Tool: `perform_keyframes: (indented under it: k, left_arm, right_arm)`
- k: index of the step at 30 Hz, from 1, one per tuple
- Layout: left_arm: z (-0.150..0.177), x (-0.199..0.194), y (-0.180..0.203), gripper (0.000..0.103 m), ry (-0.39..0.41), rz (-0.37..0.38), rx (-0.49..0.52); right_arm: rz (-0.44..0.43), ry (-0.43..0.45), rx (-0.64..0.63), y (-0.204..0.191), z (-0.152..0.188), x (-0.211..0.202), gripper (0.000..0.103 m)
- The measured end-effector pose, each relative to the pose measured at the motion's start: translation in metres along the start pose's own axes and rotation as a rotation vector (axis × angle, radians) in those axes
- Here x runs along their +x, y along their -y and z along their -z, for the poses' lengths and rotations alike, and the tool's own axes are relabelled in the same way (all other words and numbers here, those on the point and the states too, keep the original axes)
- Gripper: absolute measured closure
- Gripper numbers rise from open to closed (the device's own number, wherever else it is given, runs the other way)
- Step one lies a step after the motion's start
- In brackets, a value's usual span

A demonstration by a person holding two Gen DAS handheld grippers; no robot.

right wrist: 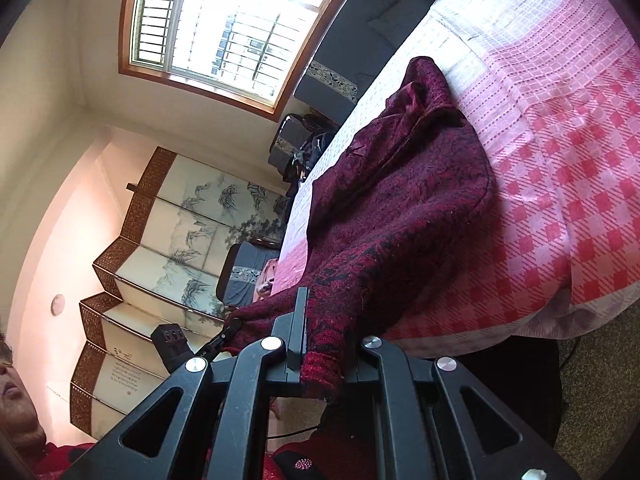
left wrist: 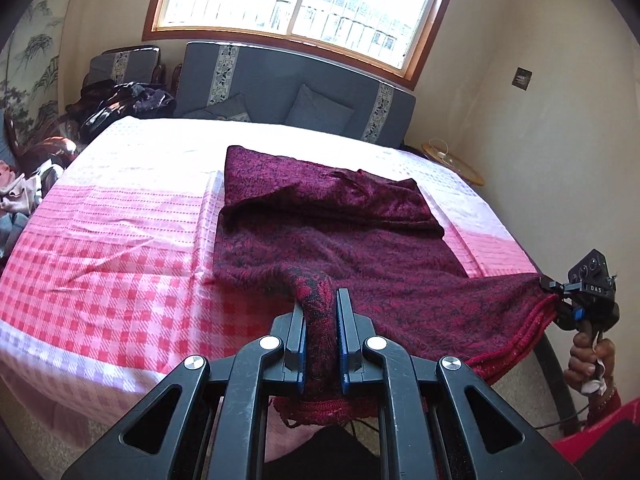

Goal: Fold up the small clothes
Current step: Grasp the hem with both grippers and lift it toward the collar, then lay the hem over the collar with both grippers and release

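A dark red knitted sweater (left wrist: 320, 224) lies on the pink checked tablecloth (left wrist: 112, 248), its far part folded over. My left gripper (left wrist: 320, 300) is shut on a bunch of the sweater's near hem, lifted at the table's front edge. My right gripper (right wrist: 324, 320) is shut on the other hem corner; it also shows in the left wrist view (left wrist: 554, 290) at the right, holding the hem taut off the table. The sweater (right wrist: 400, 200) stretches from both grippers onto the table. In the right wrist view the left gripper (right wrist: 228, 334) shows at the hem's other end.
A grey sofa (left wrist: 288, 84) with cushions stands behind the table under the window. Dark clothes (left wrist: 120, 100) pile at the back left. A folding painted screen (right wrist: 160, 240) stands by the wall. A round wooden side table (left wrist: 452, 160) sits at the right.
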State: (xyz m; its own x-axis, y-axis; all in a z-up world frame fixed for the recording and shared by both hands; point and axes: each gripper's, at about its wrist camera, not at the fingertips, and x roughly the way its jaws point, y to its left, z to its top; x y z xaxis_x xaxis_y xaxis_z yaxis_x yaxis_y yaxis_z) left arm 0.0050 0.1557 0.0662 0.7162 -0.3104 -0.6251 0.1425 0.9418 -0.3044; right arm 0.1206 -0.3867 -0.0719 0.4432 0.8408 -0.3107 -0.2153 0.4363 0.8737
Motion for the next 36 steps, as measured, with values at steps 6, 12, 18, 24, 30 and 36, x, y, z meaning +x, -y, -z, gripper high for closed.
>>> perform_keyframes:
  k: [6,12,18,24,30,36]
  left_arm:
    - [-0.064,0.033,-0.017,0.091,0.015,0.051,-0.084]
    - [-0.122,0.095,-0.036,0.091,0.02,0.019,-0.123]
    - [-0.165,0.162,-0.054,0.091,0.025,-0.039,-0.11]
    - [-0.176,0.22,-0.077,0.091,-0.019,-0.089,-0.125]
    - [-0.175,0.247,-0.086,0.087,-0.041,-0.103,-0.132]
    - [-0.18,0.248,-0.092,0.049,-0.003,-0.116,-0.147]
  right_arm:
    - [0.012,0.01,-0.028,-0.007,-0.068,0.027,0.093]
    - [0.042,-0.013,-0.008,0.009,-0.141,0.07,0.093]
    - [0.077,-0.021,0.048,0.043,-0.2,0.111,0.093]
    - [0.1,-0.047,0.117,0.076,-0.231,0.151,0.093]
    - [0.076,-0.043,0.182,0.098,-0.244,0.173,0.089]
    - [-0.027,0.034,0.229,0.109,-0.252,0.171,0.046]
